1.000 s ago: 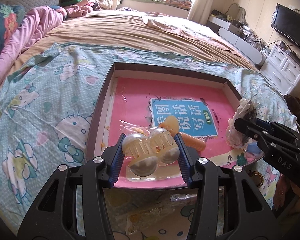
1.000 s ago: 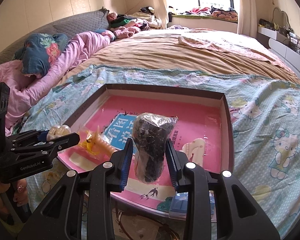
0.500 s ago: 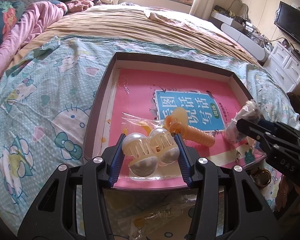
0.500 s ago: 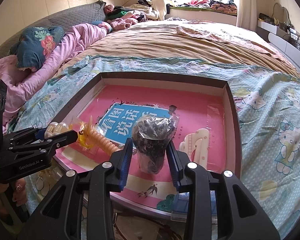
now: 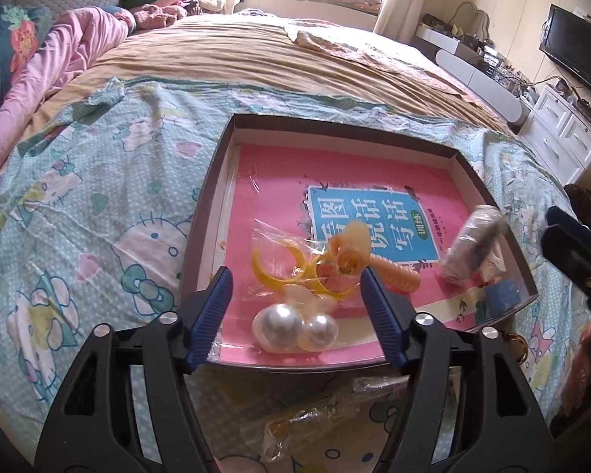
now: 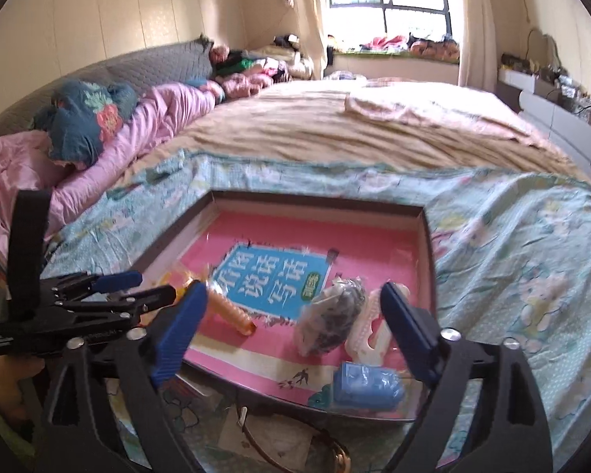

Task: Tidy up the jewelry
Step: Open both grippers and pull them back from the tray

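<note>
The pearl hair clip, two glossy white globes on a pale toothed claw sealed in a clear crinkled bag, lies at the near edge of the shallow dark-rimmed tray, its globes toward the camera and its long axis running across the tray. A second ago the left gripper was clamped on it; now its ribbed blue fingers are opening and stand clear on both sides, the clip loose between them. Just beyond lie a yellow plastic hoop clip and a ridged orange spiral clip, pointing right, on the glossy pink book cover.

The bag of dark beads, a lumpy clear pouch, leans lengthwise away from the camera beside a cream comb clip. The right gripper, earlier squeezing it, is opening too, fingers wide apart and off the pouch. A blue wrapped item sits at the tray's near rim, all on the cartoon-print bed sheet.
</note>
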`<state>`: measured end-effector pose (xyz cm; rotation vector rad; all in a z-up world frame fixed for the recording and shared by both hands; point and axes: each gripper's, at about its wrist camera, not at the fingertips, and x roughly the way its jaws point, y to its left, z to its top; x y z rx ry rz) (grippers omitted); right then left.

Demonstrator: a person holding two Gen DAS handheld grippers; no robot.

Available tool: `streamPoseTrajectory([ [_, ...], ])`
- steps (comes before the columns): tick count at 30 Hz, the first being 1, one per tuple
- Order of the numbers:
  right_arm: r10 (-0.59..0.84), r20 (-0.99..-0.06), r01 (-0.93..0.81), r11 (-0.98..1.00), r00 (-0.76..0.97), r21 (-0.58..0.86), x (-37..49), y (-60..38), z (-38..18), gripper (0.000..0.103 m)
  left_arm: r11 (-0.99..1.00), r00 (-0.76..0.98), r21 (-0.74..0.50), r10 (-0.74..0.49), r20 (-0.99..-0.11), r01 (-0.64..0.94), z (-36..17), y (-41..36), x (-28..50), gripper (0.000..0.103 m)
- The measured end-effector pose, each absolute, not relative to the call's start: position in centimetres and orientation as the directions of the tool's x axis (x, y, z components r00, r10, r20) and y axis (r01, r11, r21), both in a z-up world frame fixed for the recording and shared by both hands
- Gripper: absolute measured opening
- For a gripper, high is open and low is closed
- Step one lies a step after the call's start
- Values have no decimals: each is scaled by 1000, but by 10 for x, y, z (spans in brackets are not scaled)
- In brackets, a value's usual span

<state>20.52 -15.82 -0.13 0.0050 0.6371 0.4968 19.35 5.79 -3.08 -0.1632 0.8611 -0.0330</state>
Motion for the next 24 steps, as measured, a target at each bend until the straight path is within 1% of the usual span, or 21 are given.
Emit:
streamPoseTrajectory([
  [2, 447, -550, -438, 885, 705, 157, 201, -165, 6, 95, 986, 661, -161, -95, -744, -40, -25, 60, 191, 67],
  [4, 443, -539, -431, 889, 717, 156, 197, -171, 11, 96, 985, 671, -164, -92, -736, -45, -18, 63, 188, 76],
  [6, 440, -527, -423, 892, 727, 161, 193, -179, 17, 97, 984, 687, -170, -89, -721, -52, -9, 67, 183, 80],
  [8, 436, -521, -416, 895, 734, 163, 188, -188, 21, 97, 982, 701, -178, -86, -708, -59, -2, 72, 178, 82],
  [10, 434, -518, -413, 896, 737, 164, 182, -194, 24, 97, 980, 714, -185, -80, -695, -70, 6, 77, 172, 88],
  [17, 428, -538, -422, 895, 726, 143, 162, -204, 24, 97, 976, 732, -191, -52, -679, -108, 17, 95, 151, 91],
  [24, 429, -588, -426, 891, 686, 154, 146, -205, 3, 97, 978, 709, -170, -38, -704, -117, 8, 95, 137, 91],
])
